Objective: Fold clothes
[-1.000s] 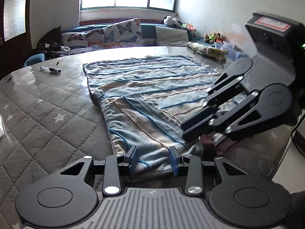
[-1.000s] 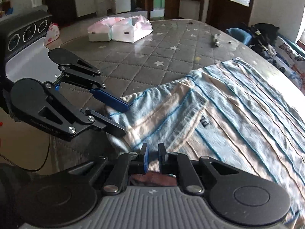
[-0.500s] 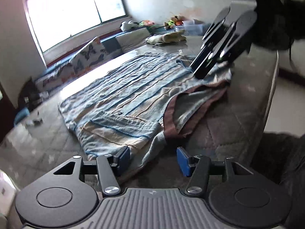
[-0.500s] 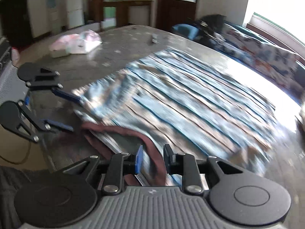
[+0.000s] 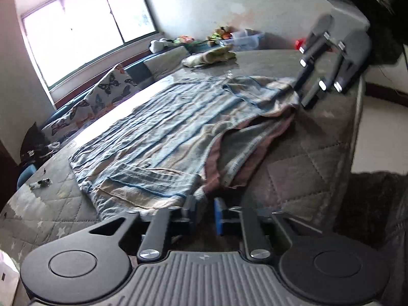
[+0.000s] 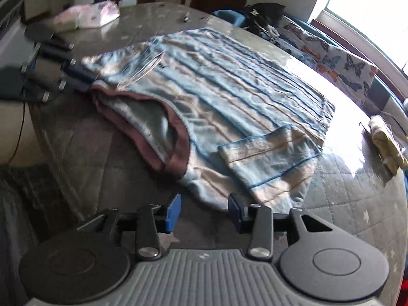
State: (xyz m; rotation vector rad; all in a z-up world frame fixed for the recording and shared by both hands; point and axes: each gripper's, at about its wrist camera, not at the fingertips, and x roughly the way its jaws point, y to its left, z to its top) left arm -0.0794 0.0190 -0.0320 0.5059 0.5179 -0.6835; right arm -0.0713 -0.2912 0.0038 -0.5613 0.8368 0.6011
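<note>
Striped shirt spread on the table, a gripper at each shoulder.

Soft blue-and-beige striped knit shirt (image 5: 173,132) with a maroon collar band (image 6: 176,137) lies flat on the grey quilted star-print table (image 5: 311,168), collar toward the near edge, both sleeves turned in over the body. Left gripper (image 5: 205,211) sits at one shoulder corner with fabric bunched between its narrowly parted fingers, though blur leaves it unclear whether it is clenched on the cloth. Right gripper (image 6: 204,210) stands released, spread wide just short of the other shoulder. Light, limp and creasing easily, the shirt would sag from a single hold; pinching both shoulder seams by the collar looks surest.
</note>
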